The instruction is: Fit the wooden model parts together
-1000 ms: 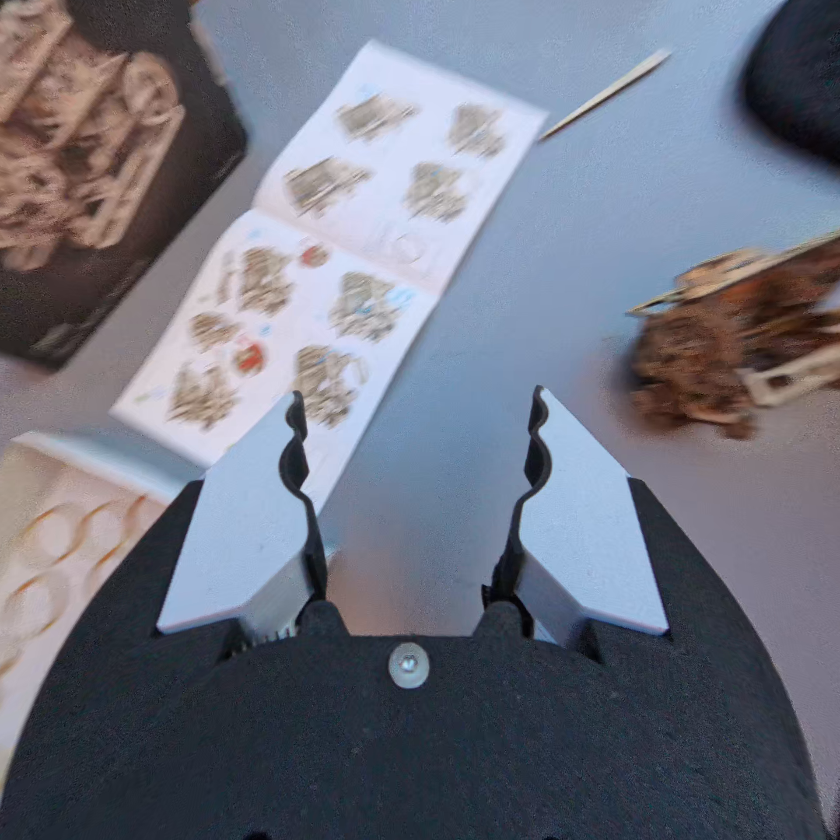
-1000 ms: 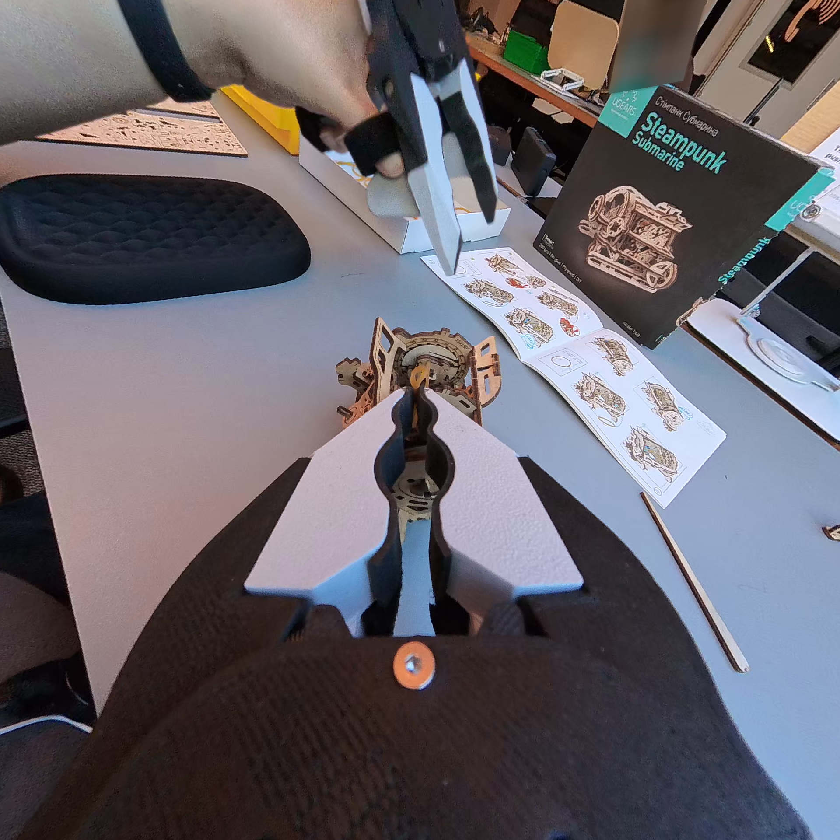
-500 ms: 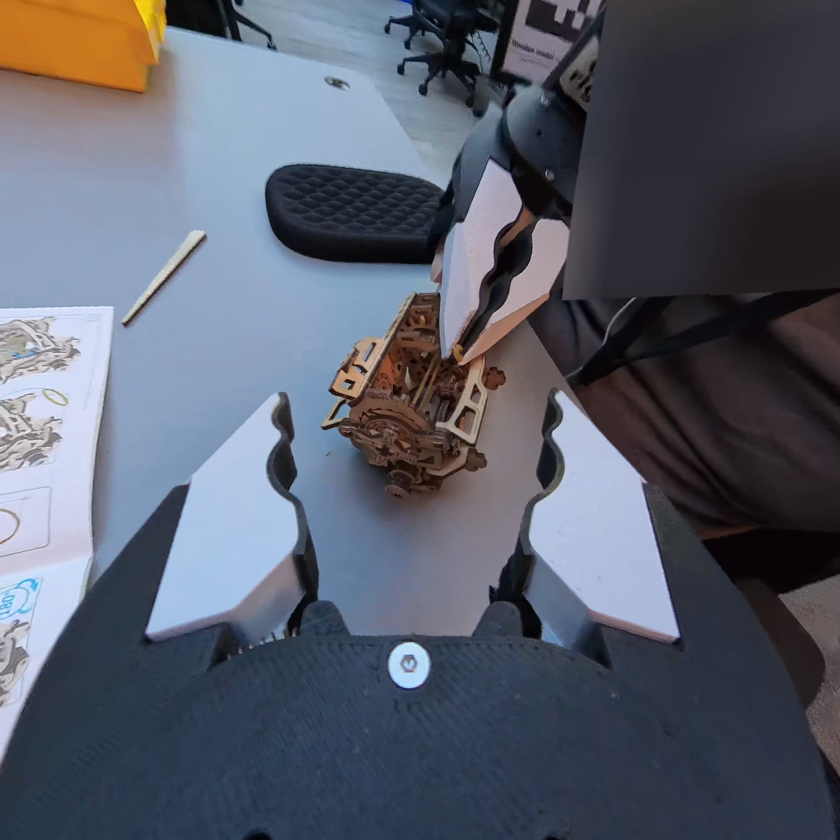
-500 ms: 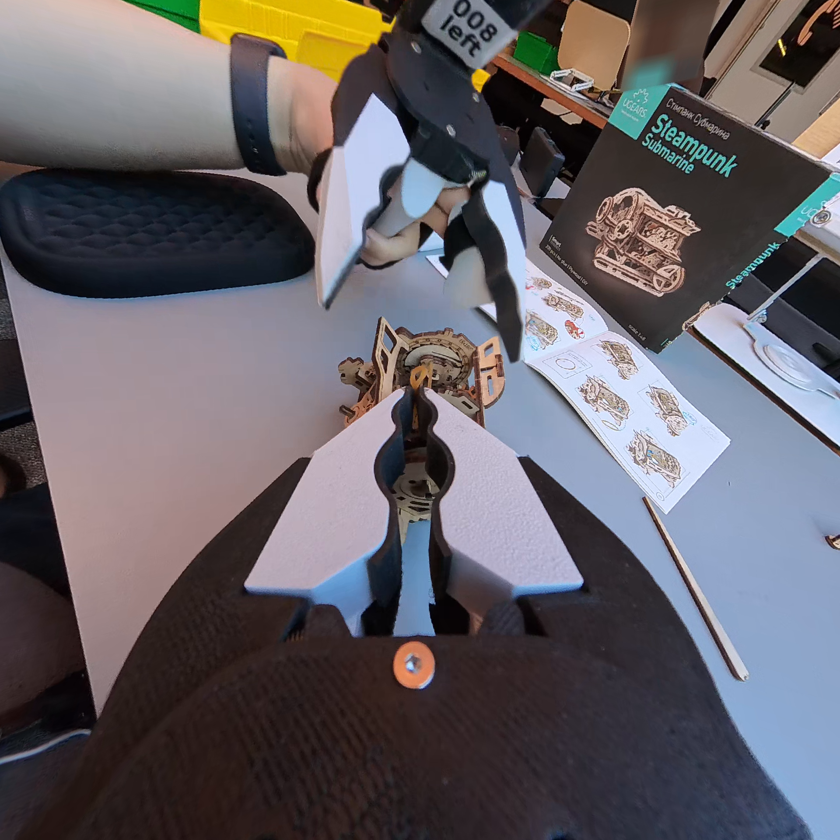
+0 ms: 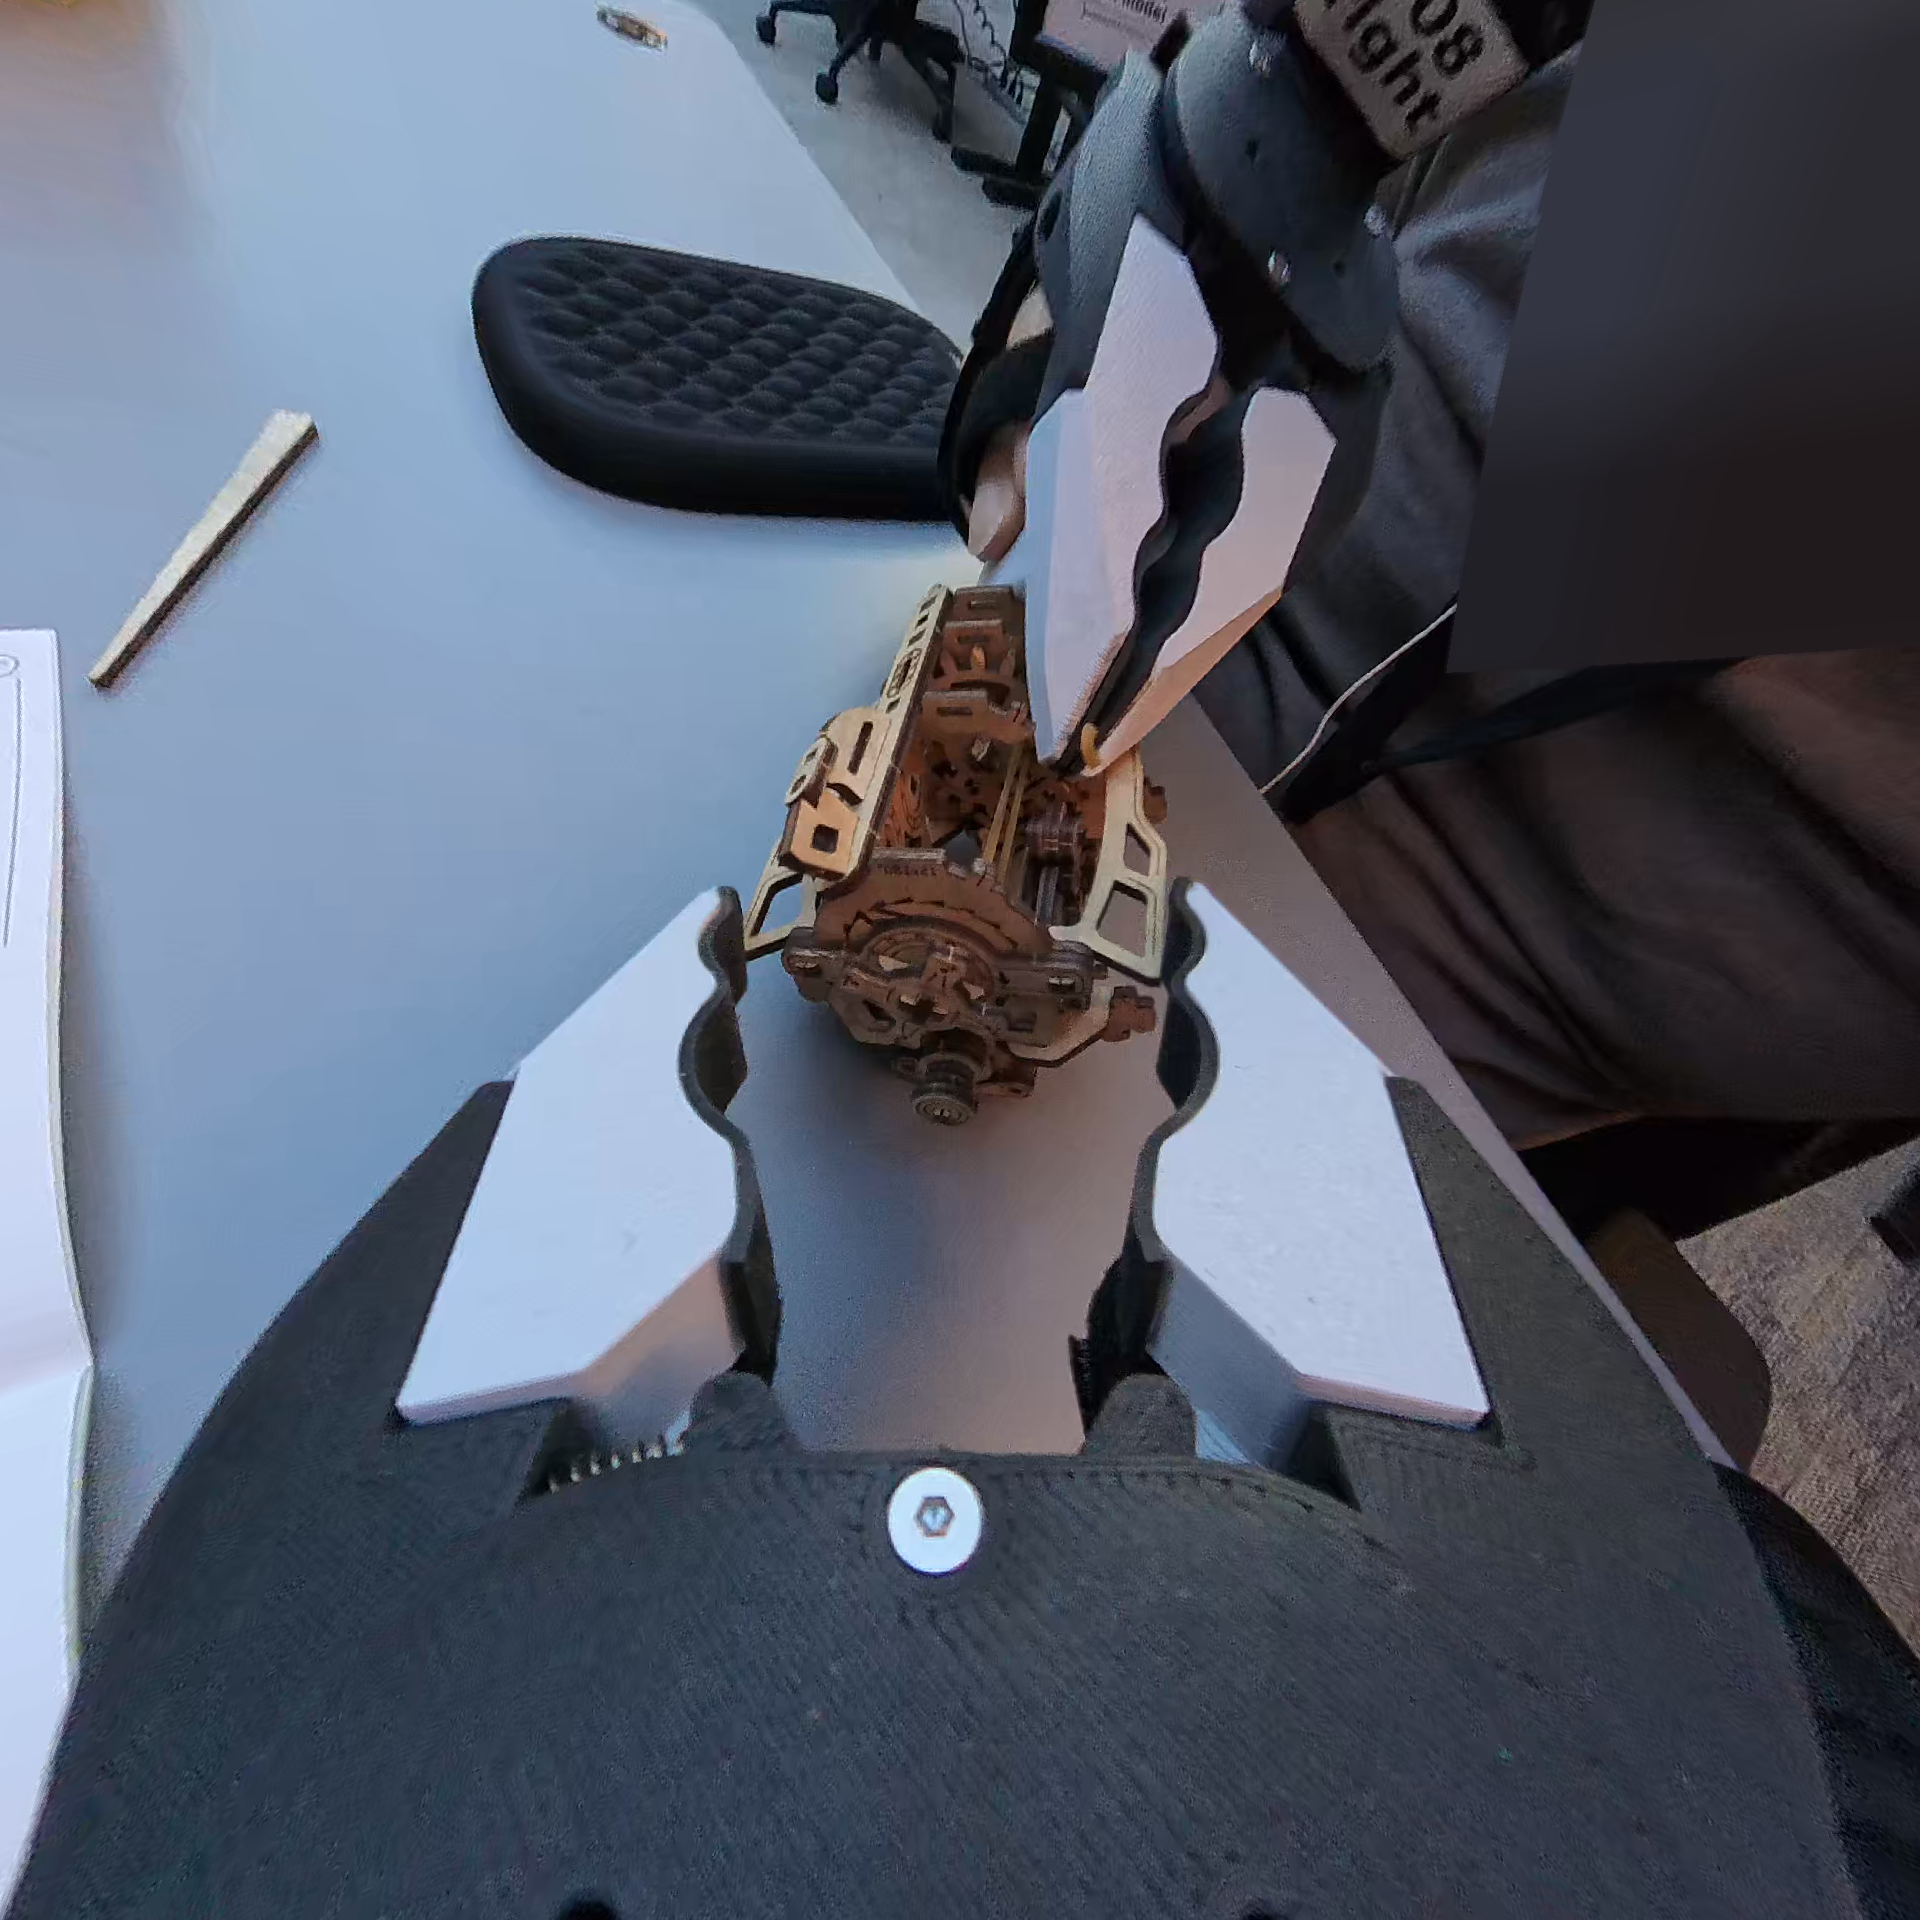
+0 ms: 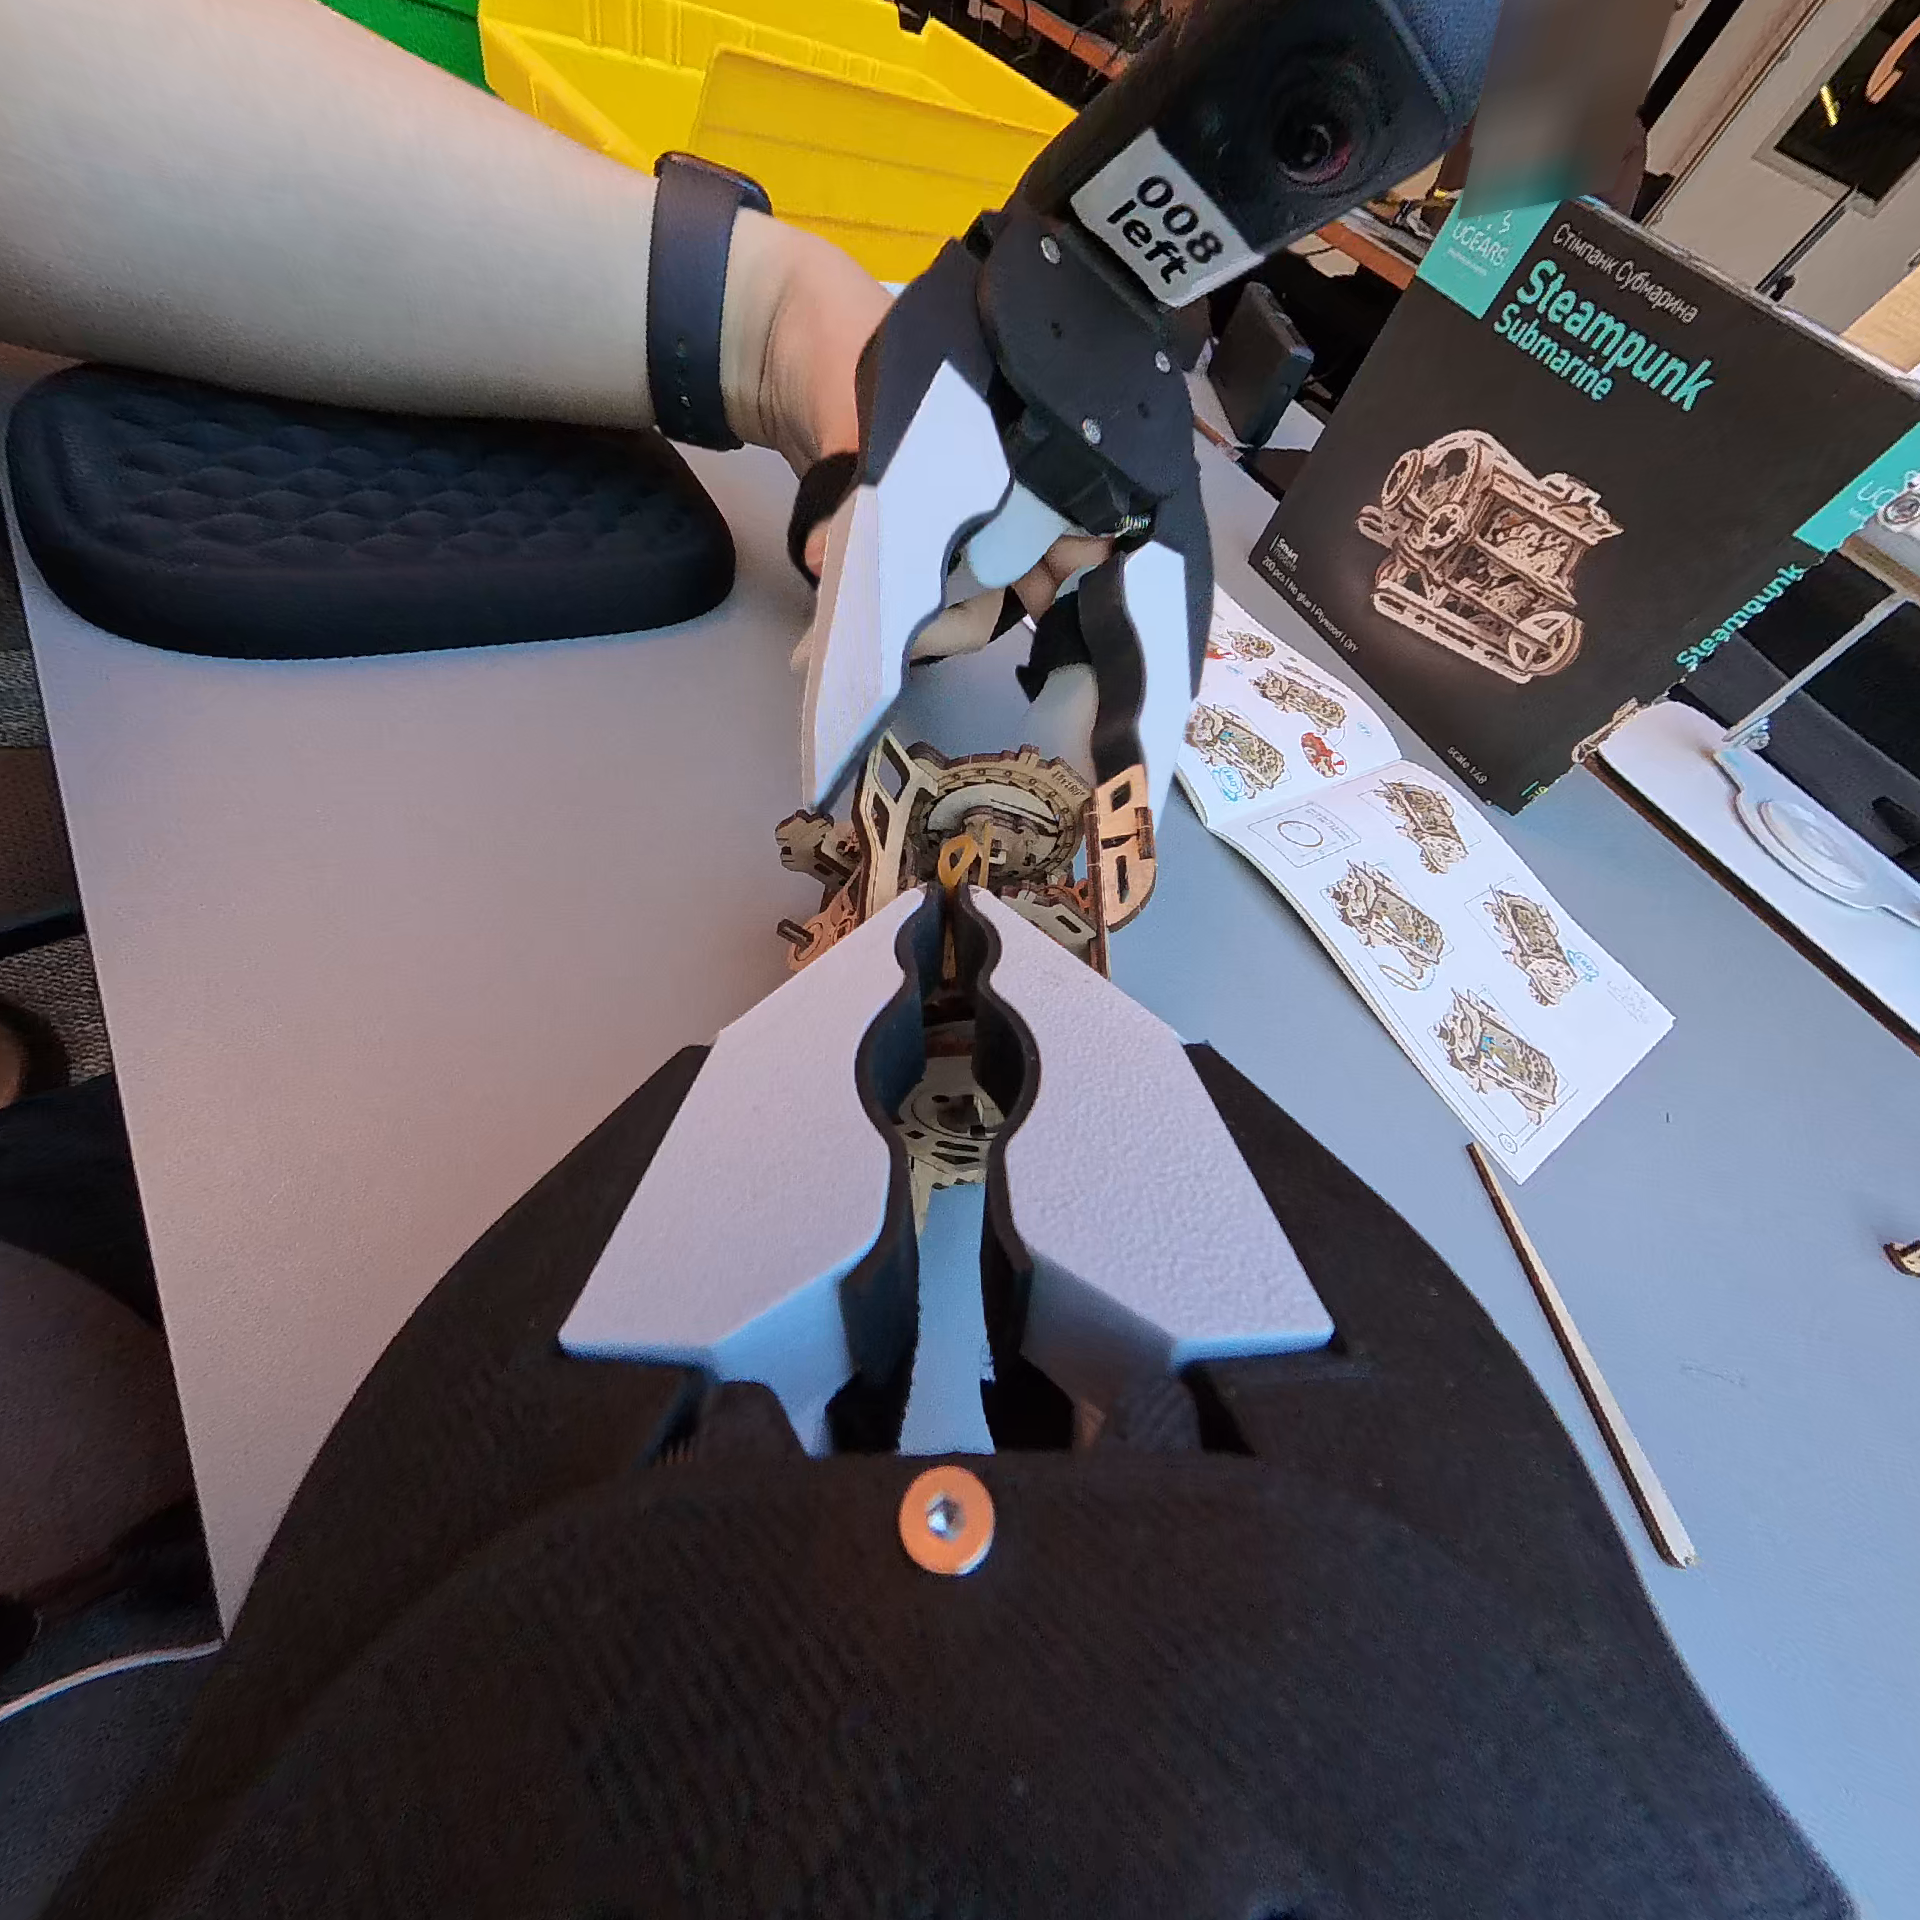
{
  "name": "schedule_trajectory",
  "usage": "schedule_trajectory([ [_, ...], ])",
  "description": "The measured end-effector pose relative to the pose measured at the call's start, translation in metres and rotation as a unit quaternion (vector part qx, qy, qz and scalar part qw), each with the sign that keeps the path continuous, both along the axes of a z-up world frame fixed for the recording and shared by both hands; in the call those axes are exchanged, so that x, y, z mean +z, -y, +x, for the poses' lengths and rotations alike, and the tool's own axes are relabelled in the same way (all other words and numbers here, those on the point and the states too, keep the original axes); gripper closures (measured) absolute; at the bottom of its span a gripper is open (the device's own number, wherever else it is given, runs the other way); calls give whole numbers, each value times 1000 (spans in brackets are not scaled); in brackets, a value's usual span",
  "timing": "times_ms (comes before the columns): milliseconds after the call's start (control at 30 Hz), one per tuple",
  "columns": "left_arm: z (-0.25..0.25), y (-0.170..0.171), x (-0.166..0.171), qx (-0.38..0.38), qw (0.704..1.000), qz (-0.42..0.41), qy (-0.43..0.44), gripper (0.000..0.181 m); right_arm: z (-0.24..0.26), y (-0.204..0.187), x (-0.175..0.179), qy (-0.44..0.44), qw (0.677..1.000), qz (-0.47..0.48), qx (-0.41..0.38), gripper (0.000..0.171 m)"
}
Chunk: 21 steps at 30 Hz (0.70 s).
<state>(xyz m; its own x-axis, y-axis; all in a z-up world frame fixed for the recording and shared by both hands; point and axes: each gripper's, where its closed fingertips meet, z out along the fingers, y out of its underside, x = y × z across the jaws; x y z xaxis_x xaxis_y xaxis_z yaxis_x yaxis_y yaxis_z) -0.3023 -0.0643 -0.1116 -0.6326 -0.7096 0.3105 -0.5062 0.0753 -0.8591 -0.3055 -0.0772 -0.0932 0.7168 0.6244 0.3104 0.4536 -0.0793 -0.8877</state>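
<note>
Meanwhile — left claw (image 5: 956, 914) agape astride wooden model (image 5: 966, 883)

Counts, both views combined:
- 1 assembled laser-cut wooden model (image 5: 940, 883), on the grey table (image 5: 416, 727) (1 table).
- 2 black-and-white two-finger grippers: left gripper (image 5: 961, 935), right gripper (image 6: 951, 904).
- 1 small yellow-tan wooden piece (image 6: 956, 862) at the right gripper's tips.
- 1 black quilted pad (image 5: 717, 374).
- 1 thin flat wooden stick (image 5: 203, 545).
- 1 open white instruction booklet (image 6: 1423, 914); two pages showing.
- 1 black box with a teal corner and a model picture (image 6: 1579, 499).
- 1 yellow plastic bin (image 6: 821, 94) fully visible.
- 1 tiny wooden scrap (image 6: 1903, 1255) at the right wrist view's edge.
- 1 dark wristband (image 6: 691, 301) on the person's forearm.
</note>
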Motion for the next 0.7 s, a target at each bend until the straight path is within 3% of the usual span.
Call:
schedule_trajectory([
  [33, 0, 0, -2, 0, 1000, 3, 0, 102, 0, 0, 0, 0, 1000, 1, 0, 171],
  [167, -1, 3, 1, -4, 1000, -5, 13, 112, 0, 1, 0, 8, 1000, -2, 5, 171],
  [300, -1, 9, 1, 10, 1000, -13, 2, 111, -1, 3, 0, 17, 1000, -5, 10, 171],
  [467, 5, 9, -5, 30, 999, 9, 12, 79, -3, 5, -2, 32, 999, -3, 20, 171],
  [700, 3, 14, 9, -11, 998, -56, 23, 103, 0, 6, -2, 53, 998, 5, 36, 171],
])
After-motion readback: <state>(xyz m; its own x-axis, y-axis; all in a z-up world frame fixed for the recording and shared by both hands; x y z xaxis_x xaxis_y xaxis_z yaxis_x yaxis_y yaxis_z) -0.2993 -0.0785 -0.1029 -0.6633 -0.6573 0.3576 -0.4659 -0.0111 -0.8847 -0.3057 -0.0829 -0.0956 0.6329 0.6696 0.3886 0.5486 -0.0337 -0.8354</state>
